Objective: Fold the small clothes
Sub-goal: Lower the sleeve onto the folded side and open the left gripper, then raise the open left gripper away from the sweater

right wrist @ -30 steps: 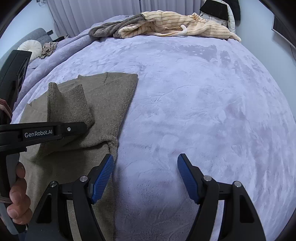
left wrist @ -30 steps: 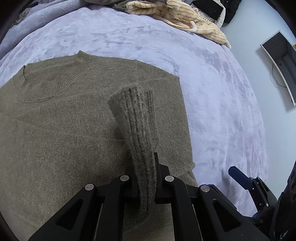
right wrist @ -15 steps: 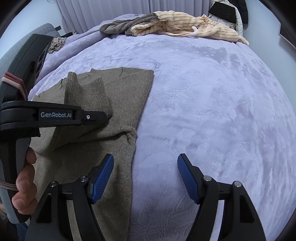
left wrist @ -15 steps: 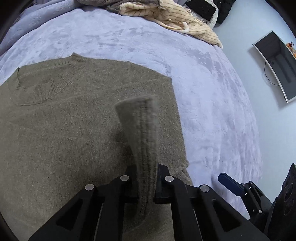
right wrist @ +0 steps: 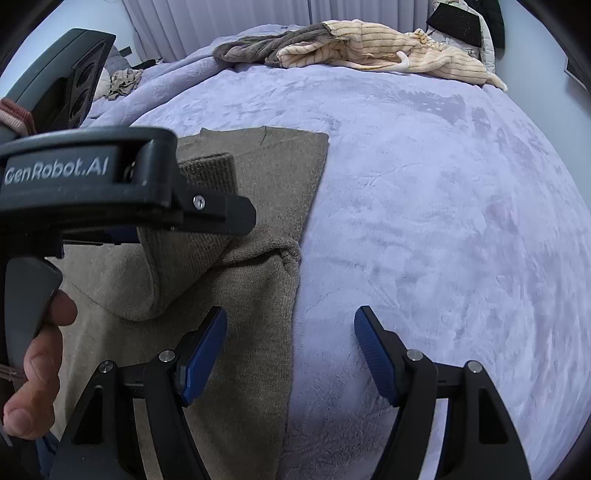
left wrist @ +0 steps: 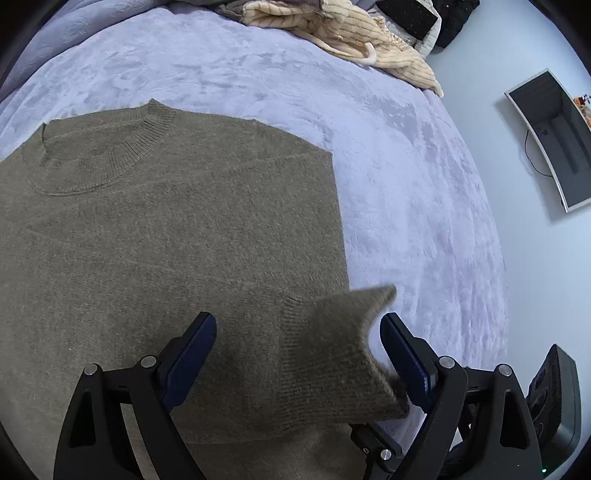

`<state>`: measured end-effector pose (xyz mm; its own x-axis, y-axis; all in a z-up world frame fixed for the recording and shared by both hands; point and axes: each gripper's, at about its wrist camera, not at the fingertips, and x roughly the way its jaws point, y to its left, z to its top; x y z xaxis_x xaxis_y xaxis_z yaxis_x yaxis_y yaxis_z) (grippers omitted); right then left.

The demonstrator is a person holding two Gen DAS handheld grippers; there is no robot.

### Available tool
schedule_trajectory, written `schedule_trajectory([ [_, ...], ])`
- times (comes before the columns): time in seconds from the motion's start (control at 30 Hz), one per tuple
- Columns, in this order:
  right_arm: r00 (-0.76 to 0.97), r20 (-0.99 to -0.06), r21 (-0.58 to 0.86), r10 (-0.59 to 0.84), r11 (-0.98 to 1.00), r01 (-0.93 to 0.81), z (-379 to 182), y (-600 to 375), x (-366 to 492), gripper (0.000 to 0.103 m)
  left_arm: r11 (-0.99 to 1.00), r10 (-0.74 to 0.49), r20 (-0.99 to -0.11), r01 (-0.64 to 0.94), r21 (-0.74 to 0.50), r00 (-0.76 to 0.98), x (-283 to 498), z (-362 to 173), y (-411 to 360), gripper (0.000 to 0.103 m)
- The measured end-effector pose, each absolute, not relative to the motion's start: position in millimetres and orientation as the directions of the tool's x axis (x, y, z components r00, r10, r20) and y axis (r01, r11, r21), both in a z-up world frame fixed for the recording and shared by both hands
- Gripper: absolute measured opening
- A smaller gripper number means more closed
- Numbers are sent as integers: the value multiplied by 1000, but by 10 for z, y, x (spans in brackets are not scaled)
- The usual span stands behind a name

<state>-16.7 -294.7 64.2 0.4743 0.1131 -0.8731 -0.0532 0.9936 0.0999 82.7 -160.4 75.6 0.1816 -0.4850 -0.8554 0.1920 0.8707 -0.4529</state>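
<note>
Sweater (left wrist: 155, 236) lies flat near the bed's (left wrist: 406, 177) left edge; left gripper (left wrist: 297, 354) jaws just sprang apart, cuff (left wrist: 347, 332) loose between them, right gripper (right wrist: 290, 354) gaping, empty.

Cream striped garment (left wrist: 354, 33) heaped on the lilac bedspread (left wrist: 406, 155); wall-mounted screen (left wrist: 550, 136) beyond.

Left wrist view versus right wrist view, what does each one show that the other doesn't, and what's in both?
Only the left wrist view shows the sweater's ribbed collar, a wall-mounted screen, and the left tool from behind, its jaws just opened, the sleeve cuff loose between them.

Only the right wrist view shows curtains, the person's hand gripping the left tool's handle, and the right tool open over the sweater's edge.

Both show the olive sweater on the lavender blanket and the striped cream garment at the far end.
</note>
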Motion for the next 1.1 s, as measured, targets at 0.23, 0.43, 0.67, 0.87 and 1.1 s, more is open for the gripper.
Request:
schedule_trajectory([
  [0.23,452,-849,248,273,962,-114,616,-2896,-223,76,827,-555,-807,243,-507,203,707,991,-1389,91],
  [0.43,465,-792,367,396,917,-155,626,-2889,-233,77,884,-458,-843,247,-397,282,705,976,-898,91],
  [0.67,457,-794,379,401,914,-143,555,-2893,-44,16,948,-318,-892,104,-300,322,823,591,-206,91],
  [0.87,496,-787,333,367,929,-159,703,-2865,22,5,956,-269,-892,-10,-293,362,911,368,542,91],
  [1.1,661,-663,216,350,936,-279,1304,-2666,73,5,956,-257,-879,-28,-292,401,860,343,833,91],
])
